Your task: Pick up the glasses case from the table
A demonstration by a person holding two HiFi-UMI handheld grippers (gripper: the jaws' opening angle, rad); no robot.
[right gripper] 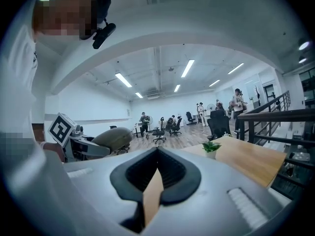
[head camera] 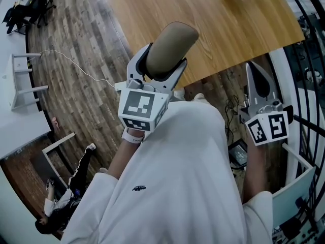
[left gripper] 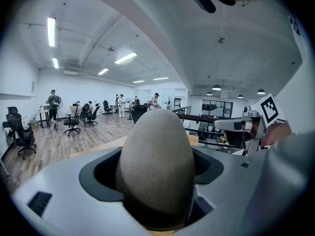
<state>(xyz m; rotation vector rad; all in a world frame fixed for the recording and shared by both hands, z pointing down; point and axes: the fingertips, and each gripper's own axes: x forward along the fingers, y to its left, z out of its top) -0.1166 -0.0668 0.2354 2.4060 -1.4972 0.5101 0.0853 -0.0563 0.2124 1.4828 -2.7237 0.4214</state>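
Between left tongs (head camera: 163,69), the glasses case (head camera: 170,47) sits half hidden.

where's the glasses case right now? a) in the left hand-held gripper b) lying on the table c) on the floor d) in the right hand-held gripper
a: the glasses case sits clamped in the left hand-held gripper, clear of the table; the right hand-held gripper is shut on nothing.
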